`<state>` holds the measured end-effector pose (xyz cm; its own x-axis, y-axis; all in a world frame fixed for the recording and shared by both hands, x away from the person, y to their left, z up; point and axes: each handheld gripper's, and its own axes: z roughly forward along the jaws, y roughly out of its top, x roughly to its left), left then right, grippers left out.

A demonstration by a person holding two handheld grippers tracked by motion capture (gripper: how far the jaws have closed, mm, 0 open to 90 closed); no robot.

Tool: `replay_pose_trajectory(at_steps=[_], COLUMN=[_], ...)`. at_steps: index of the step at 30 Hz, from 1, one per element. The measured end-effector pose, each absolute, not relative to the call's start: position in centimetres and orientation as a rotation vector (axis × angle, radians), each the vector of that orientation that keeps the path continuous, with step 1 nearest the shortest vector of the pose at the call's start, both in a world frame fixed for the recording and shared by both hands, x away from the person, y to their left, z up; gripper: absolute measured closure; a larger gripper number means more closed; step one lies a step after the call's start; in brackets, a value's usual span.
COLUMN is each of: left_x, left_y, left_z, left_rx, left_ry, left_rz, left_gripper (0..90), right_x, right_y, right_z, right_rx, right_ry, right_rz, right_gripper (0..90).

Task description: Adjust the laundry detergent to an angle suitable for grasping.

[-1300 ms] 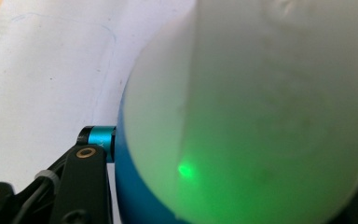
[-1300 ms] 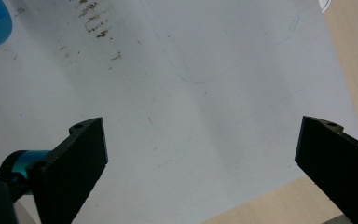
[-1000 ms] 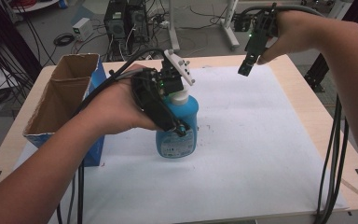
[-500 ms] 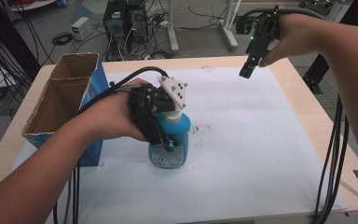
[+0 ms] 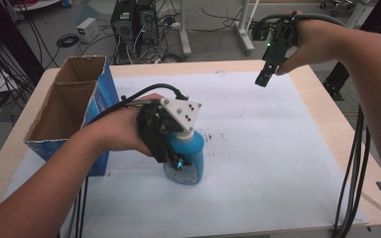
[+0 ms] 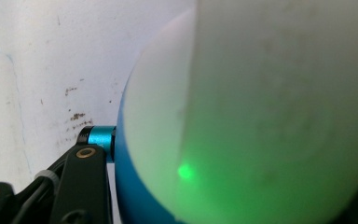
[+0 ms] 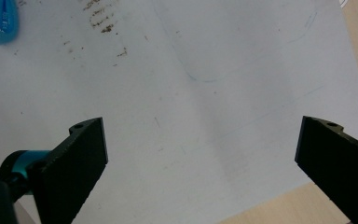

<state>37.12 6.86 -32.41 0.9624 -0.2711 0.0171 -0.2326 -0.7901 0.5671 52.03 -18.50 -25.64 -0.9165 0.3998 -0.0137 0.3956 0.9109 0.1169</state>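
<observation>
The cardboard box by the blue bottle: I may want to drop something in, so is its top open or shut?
Open. The high view looks straight into the cardboard box: no flaps cover its top, and bare brown inner walls show.

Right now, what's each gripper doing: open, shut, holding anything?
Left gripper: shut on the blue bottle, which stands on the white sheet.
Right gripper: open, empty, above the sheet.
</observation>
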Motion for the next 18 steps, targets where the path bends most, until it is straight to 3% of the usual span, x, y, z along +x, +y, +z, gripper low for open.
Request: replay_pose_trajectory(at_steps=[18], left_x=[37.44], left_y=[7.15], left_z=[-32.04], left_rx=[2.517], left_ry=[-0.406], left_rz=[-0.12], left_gripper=[42.8], right_x=[52.12], right_y=[-18.38], right_z=[-25.92], right_rx=[0.639], right_ry=[3.034], right_rz=[0.172], right_gripper=[1.3])
